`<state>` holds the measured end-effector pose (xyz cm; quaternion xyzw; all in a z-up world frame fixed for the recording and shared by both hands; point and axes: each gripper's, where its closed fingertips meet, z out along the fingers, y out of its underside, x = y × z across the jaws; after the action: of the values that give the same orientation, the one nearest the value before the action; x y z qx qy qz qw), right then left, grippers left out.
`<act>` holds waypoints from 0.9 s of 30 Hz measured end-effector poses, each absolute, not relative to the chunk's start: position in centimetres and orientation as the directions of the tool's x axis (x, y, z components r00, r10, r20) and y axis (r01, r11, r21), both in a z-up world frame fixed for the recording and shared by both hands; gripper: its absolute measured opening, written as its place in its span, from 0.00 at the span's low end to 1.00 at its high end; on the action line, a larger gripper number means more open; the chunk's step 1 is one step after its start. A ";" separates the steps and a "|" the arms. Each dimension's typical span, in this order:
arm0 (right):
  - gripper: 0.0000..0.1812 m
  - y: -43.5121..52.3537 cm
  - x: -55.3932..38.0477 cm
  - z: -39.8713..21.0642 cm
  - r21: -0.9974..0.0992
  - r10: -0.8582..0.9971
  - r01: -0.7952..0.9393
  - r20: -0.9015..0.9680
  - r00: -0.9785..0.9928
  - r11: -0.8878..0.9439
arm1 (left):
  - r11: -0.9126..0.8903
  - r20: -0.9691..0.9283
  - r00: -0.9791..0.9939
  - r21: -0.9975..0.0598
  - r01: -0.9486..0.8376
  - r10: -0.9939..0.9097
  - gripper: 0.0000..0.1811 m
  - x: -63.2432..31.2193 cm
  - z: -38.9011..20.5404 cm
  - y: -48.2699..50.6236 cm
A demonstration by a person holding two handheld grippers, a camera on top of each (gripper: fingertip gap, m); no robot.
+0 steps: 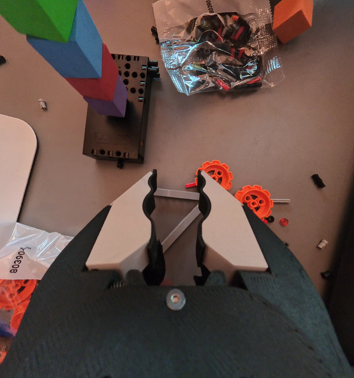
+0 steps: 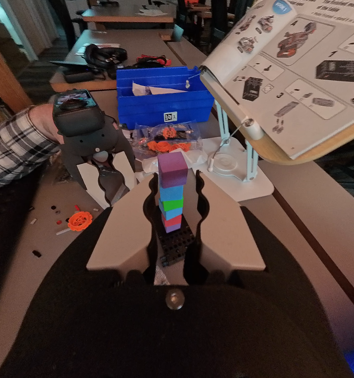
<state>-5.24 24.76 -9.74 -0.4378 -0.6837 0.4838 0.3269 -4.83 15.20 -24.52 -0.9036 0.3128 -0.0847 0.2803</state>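
Observation:
My left gripper [image 1: 177,173] is open and empty, low over two grey axles [image 1: 176,193] lying crossed on the grey table [image 1: 233,133]. Two orange gears [image 1: 254,201] lie just right of its right finger. A tower of coloured foam blocks [image 1: 73,51] stands on a black perforated box [image 1: 118,131] ahead to the left. My right gripper [image 2: 177,173] is open and empty. The same tower [image 2: 172,196], with a purple block [image 2: 173,169] on top, shows in the gap between its fingers without touching them. The left gripper [image 2: 116,196] shows to the left.
A clear bag of small parts [image 1: 217,55] and an orange block [image 1: 290,22] lie at the far side. A white stand base [image 1: 8,163] and another bag [image 1: 18,251] are on the left. A blue bin [image 2: 161,102] and a booklet on a stand [image 2: 295,71] are behind the tower. My hands' fingertips stand some 20 centimetres from each other.

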 end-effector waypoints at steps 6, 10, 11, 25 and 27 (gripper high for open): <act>0.30 24.7 0.8 -11.2 -0.830 0.895 0.438 0.151 -0.419 0.345 | -0.642 -0.028 0.791 -0.568 -0.515 -0.611 0.21 -4.9 -24.2 15.2; 0.32 23.2 7.3 -17.0 -0.603 0.842 0.632 0.132 -0.523 0.486 | -0.640 -0.030 0.786 -0.561 -0.525 -0.618 0.21 -4.6 -24.3 15.2; 0.31 22.6 8.8 -18.4 -0.553 0.823 0.651 0.120 -0.555 0.520 | -0.640 -0.030 0.785 -0.560 -0.526 -0.619 0.21 -4.5 -24.3 15.3; 0.12 20.1 13.9 -25.1 -0.325 0.795 0.739 0.075 -0.602 0.590 | -0.644 -0.027 0.783 -0.550 -0.531 -0.622 0.21 -4.2 -24.7 15.2; 0.12 20.1 13.8 -24.9 -0.332 0.794 0.735 0.081 -0.602 0.591 | -0.644 -0.029 0.784 -0.553 -0.529 -0.620 0.21 -4.3 -24.6 15.2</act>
<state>13.83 20.14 -24.90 -0.4321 -0.8850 0.1332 0.1110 -4.27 15.20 -24.62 -0.9028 0.3182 -0.0819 0.2775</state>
